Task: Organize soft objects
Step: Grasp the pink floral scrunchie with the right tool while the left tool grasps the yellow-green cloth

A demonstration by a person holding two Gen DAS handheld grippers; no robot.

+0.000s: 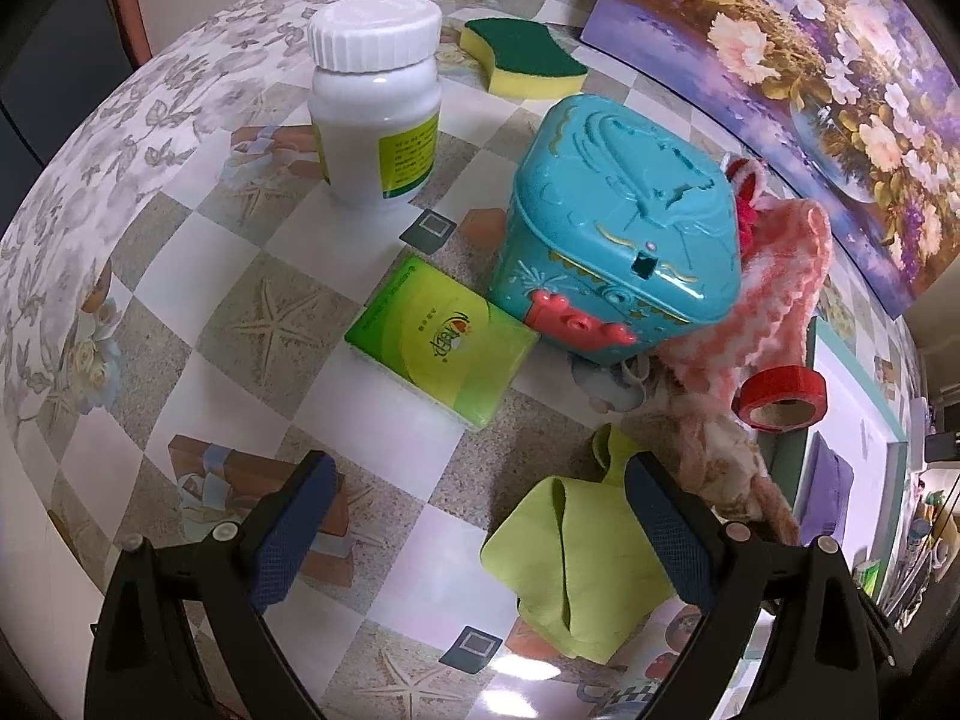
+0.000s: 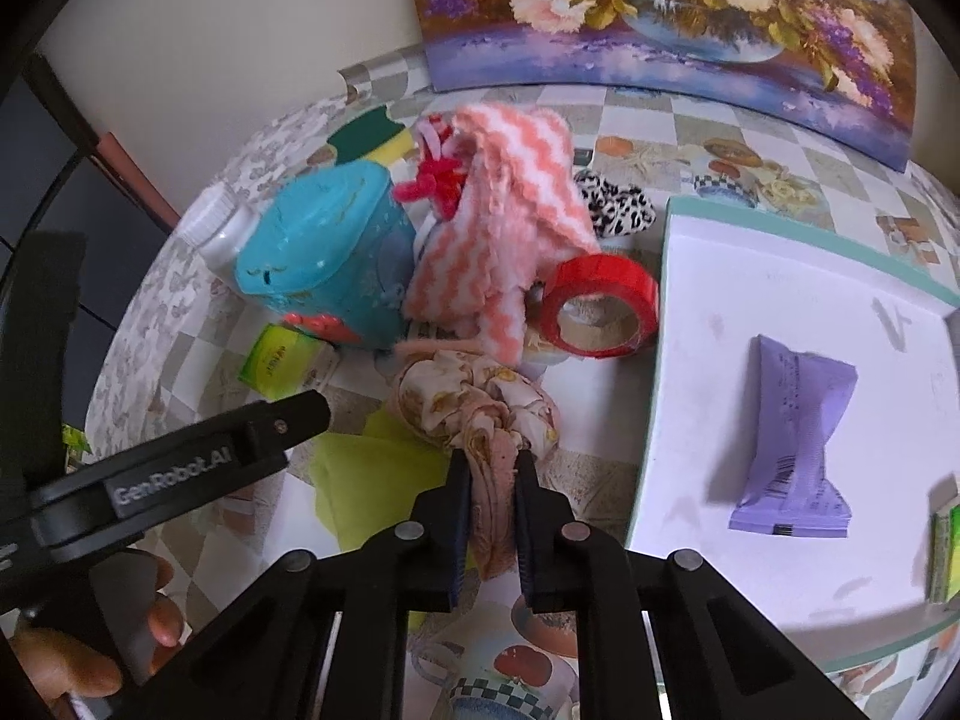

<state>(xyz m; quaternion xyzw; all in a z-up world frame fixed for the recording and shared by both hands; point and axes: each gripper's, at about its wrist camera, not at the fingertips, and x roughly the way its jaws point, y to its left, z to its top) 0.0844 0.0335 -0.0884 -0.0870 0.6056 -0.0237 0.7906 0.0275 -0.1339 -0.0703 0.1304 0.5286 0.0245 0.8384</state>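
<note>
My right gripper (image 2: 492,459) is shut on a crumpled pink floral cloth (image 2: 474,402), whose lower fold is pinched between the two pads. A lime green cloth (image 1: 576,558) lies flat on the table just left of it. My left gripper (image 1: 480,468) hangs open above the table, its right finger over the green cloth's edge and nothing between the pads. A pink-and-white striped fluffy cloth (image 2: 510,222) is draped against a teal plastic box (image 1: 618,228). The floral cloth (image 1: 720,468) shows only partly in the left wrist view.
A white tray (image 2: 780,300) at the right holds a purple packet (image 2: 792,444). A red tape roll (image 2: 600,306), a leopard-print item (image 2: 618,204), a green tissue pack (image 1: 444,342), a white bottle (image 1: 375,102) and a sponge (image 1: 522,60) crowd the table. A flower painting (image 2: 660,12) leans at the back.
</note>
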